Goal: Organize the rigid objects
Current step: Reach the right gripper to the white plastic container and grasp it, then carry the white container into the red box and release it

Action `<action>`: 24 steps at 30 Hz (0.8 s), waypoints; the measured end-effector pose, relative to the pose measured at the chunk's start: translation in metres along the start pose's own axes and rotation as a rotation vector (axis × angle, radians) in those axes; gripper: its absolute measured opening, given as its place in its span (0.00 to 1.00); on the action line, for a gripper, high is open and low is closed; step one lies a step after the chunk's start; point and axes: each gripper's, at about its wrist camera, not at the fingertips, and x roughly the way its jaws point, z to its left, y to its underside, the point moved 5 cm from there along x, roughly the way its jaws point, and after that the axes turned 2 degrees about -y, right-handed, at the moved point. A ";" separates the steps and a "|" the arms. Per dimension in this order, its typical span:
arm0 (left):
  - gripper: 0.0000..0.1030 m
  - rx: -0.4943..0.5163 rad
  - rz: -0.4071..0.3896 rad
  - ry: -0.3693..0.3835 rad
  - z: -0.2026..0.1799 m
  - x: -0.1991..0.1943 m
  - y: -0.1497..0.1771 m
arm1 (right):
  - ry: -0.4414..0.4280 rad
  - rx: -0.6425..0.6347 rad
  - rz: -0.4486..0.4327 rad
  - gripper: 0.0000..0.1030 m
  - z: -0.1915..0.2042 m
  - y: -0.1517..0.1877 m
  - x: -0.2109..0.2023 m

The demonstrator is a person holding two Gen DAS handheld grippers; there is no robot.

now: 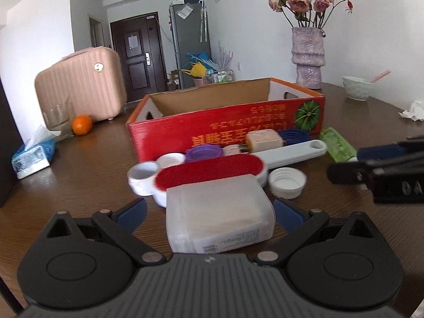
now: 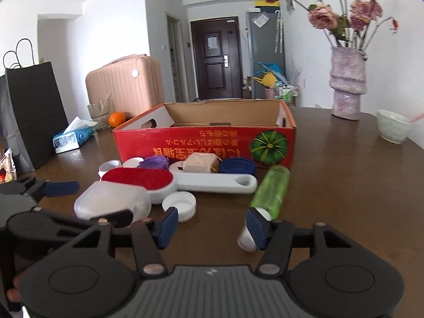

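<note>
Two tools low over the brown worktop (image 1: 87, 164), a scatter of small rigid things lying in front of the empty red carton (image 1: 228, 129).

Left tool (image 1: 209, 213): spread wide around the frosted plastic box (image 1: 220, 217), blue pads (image 1: 132, 213) clear of both its sides, nothing gripped. Right tool (image 2: 210, 226): about half open, holding nothing, its right pad just at the white cap end of the green bottle (image 2: 270, 192), which lies on its side (contact or a hair's gap, impossible to tell). White screw cap (image 2: 179, 206) just ahead of its left pad.

Probable step: closing each tool on its own item, then into the carton.

For the left: centre the box between the pads first, squeeze across the short sides, lift straight so as not to drag the red lint brush (image 1: 212, 172) touching it behind.

For the right: shift sideways to straddle the bottle's body, not the cap end; round and smooth, likely to roll or squirt out from an off-centre pinch.
</note>
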 end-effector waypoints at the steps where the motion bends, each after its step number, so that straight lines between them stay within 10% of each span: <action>1: 1.00 -0.012 0.001 -0.011 0.007 -0.002 0.002 | -0.015 0.000 0.000 0.54 0.003 -0.002 0.004; 8: 0.96 -0.157 -0.025 0.089 0.056 -0.020 0.010 | -0.201 0.054 0.014 0.52 0.045 -0.006 0.027; 14: 0.41 -0.325 -0.027 0.212 0.079 -0.018 0.013 | -0.250 0.114 0.057 0.50 0.070 -0.011 0.040; 17: 0.29 -0.438 0.026 0.282 0.087 -0.014 0.018 | -0.270 0.138 0.086 0.45 0.079 -0.009 0.039; 24: 0.27 -0.451 0.090 0.414 0.059 -0.055 0.038 | -0.184 0.124 0.082 0.29 0.082 0.008 -0.006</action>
